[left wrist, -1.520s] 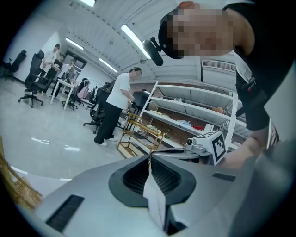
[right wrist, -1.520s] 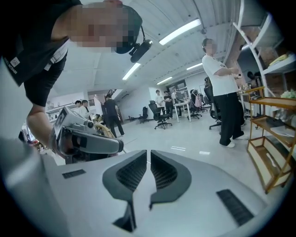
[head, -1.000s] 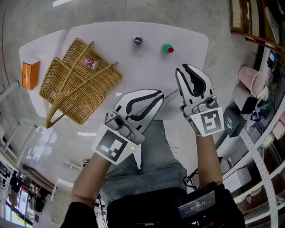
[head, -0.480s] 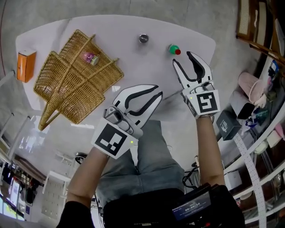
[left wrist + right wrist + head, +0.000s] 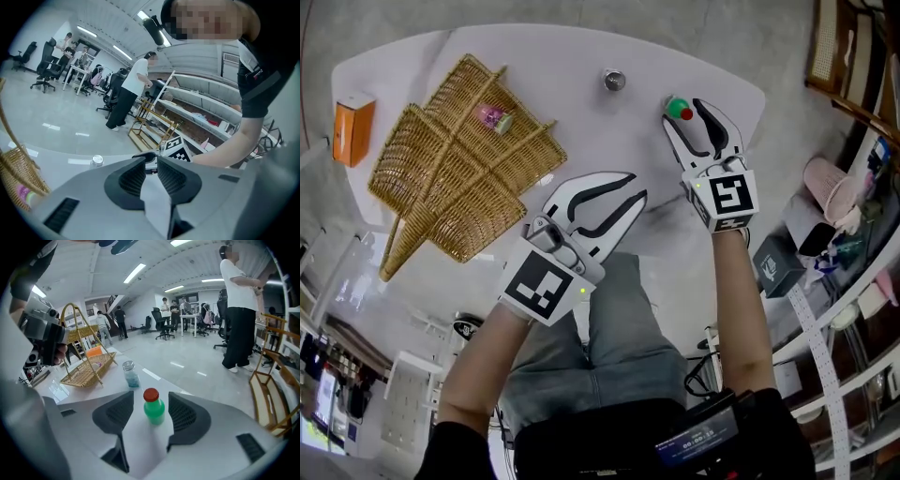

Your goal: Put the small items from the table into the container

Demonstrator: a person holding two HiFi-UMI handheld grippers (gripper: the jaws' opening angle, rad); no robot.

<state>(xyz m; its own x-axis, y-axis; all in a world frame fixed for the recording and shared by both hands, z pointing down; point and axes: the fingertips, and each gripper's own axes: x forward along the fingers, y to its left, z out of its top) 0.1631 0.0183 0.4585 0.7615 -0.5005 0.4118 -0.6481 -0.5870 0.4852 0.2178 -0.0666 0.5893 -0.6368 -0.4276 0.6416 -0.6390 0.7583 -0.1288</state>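
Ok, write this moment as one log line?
right gripper: opening, green bottle between jaws, untouched | left gripper: opening, empty | wicker basket: pink item inside

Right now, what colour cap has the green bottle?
Red cap; clearest in the right gripper view.

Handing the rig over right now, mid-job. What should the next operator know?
Right gripper: jaws opening around the green bottle, pads not touching it.
Left gripper: jaws opening, empty, above the near side of the table.
Done: one pink item lies in the wicker basket.
To do: the green bottle and the silver-lidded jar, both standing on the table.
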